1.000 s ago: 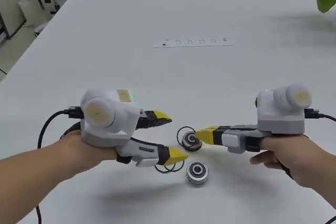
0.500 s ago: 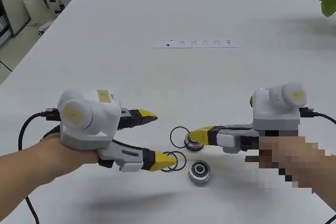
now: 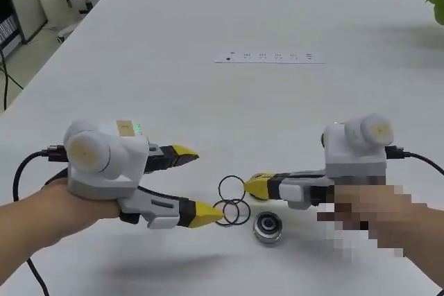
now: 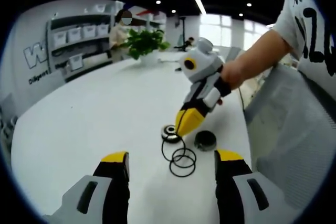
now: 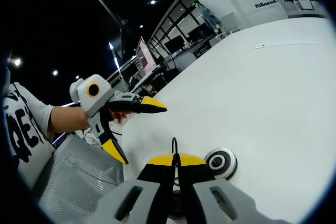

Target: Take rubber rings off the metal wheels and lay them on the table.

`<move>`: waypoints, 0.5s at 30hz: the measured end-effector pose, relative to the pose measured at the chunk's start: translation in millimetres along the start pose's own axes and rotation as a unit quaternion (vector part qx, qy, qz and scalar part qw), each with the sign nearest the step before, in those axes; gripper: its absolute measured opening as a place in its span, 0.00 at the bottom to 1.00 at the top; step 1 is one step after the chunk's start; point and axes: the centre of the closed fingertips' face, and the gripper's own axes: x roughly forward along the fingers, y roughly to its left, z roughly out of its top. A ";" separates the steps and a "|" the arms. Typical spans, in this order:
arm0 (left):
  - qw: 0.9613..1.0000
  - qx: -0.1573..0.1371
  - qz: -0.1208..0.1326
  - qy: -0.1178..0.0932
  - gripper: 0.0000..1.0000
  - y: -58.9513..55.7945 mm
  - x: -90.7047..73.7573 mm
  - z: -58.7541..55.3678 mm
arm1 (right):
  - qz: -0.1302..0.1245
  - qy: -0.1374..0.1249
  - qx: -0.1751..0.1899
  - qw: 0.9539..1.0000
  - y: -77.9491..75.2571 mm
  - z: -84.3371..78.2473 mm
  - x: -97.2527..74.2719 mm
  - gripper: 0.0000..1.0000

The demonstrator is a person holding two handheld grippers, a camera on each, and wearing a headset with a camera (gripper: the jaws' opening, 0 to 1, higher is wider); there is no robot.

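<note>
head and gripper views at a white table (image 3: pixel 208 102). the left gripper (image 3: pixel 194 183) hovers at the left with its yellow-tipped jaws released and spread wide, one tip far and one near, nothing between them; its near tip lies just beside the two small rings (image 3: pixel 234 212), which overlap flat on the table. in the left gripper view these small rings (image 4: pixel 182 162) lie just ahead of the gap between the jaws. the right gripper (image 3: pixel 251 186) reaches in from the right, jaws clenched on the edge of the big ring (image 3: pixel 220 188), seen in the right gripper view as a thin black line (image 5: pixel 174 145) rising between the closed tips. the big ring extends leftward from those tips, just far of the small rings. the near wheel (image 3: pixel 268 227) stands on the table just near of the right gripper. the far wheel (image 4: pixel 169 132) sits at the right gripper's tip, on its far side, bare of a ring in the right gripper view (image 5: pixel 220 162). a power strip (image 3: pixel 269 57) lies well apart, far across the table.
</note>
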 end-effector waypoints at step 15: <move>1.000 -0.007 0.003 0.004 0.66 0.8 -2.1 -6.5 | -0.015 0.037 -0.030 0.999 -5.6 -14.8 7.1 0.00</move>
